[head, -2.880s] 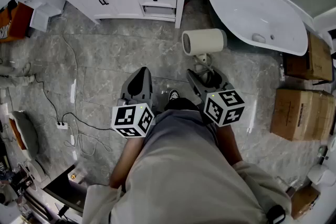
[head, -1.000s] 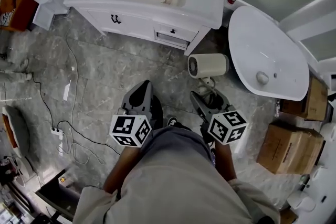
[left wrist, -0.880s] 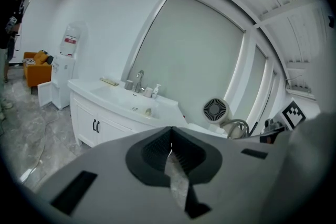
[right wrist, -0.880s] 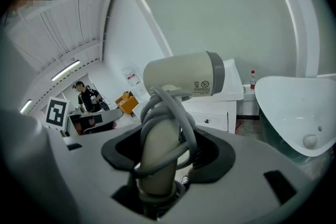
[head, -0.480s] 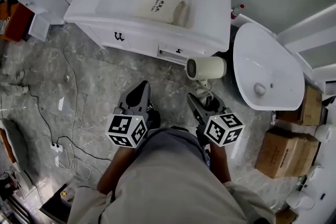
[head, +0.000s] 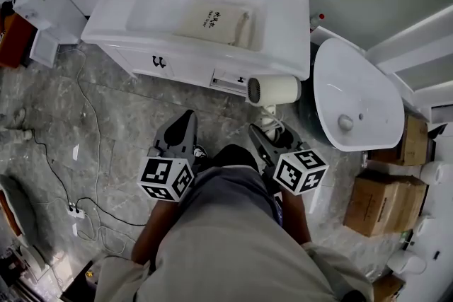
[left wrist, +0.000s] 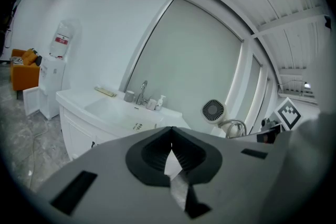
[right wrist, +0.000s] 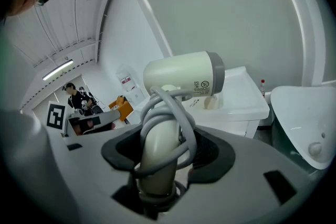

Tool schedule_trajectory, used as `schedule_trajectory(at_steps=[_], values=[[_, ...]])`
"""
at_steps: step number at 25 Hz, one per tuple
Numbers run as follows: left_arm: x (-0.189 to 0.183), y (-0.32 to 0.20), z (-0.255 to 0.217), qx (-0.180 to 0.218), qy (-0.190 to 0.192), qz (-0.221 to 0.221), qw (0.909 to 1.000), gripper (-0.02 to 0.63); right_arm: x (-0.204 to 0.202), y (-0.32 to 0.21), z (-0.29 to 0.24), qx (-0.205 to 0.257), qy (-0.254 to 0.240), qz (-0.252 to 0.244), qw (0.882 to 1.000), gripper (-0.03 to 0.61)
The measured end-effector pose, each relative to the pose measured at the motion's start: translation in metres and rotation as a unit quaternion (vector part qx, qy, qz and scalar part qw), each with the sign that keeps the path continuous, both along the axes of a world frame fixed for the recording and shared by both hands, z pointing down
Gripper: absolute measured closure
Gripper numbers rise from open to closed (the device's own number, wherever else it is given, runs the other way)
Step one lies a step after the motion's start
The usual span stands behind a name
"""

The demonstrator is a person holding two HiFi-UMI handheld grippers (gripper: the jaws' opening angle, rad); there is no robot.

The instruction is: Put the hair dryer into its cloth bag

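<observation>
Hair dryer (head: 274,90): cream, carried by its handle, barrel level, seen against the front of the counter near its right corner.
Left gripper (head: 186,117): jaws pressed together, nothing between them.
Cloth bag (head: 212,19): beige, flat in the sink basin, at 12 o'clock from the left gripper.
Counter (head: 290,25): white vanity top.
Right gripper (head: 260,132): jaws pinching the dryer's handle; dryer barrel at 12 o'clock.
Grey cord (right wrist: 168,113): looped round the handle.
White tub (head: 368,81): at 3 o'clock from the dryer.
</observation>
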State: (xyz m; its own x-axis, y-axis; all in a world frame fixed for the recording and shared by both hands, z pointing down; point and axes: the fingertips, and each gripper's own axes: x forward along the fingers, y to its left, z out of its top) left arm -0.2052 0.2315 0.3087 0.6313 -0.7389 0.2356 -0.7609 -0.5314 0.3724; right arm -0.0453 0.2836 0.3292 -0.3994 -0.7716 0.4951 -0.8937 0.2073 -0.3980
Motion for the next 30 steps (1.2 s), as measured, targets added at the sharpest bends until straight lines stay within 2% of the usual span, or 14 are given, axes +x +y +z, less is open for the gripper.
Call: schedule_trajectory(at_steps=[9,13,25,30], values=[[0.001,-0.030,0.005,-0.004,0.006,0.013,0.9999,0.607,0.005,-0.033,0.007,-0.001,0.012,0.003,1.000,0.331],[0.012,-0.045,0.012,-0.014,-0.014,0.030,0.9994,0.607,0.014,-0.054,0.008,-0.009,0.012,-0.004,1.000,0.331],[0.066,-0.152,0.008,-0.008,-0.024,0.027,0.9993,0.607,0.091,-0.169,0.001,0.000,0.023,-0.002,1.000,0.331],[0.085,-0.187,0.003,-0.007,-0.030,0.021,0.9993,0.607,0.113,-0.206,0.002,-0.002,0.010,-0.004,1.000,0.331]])
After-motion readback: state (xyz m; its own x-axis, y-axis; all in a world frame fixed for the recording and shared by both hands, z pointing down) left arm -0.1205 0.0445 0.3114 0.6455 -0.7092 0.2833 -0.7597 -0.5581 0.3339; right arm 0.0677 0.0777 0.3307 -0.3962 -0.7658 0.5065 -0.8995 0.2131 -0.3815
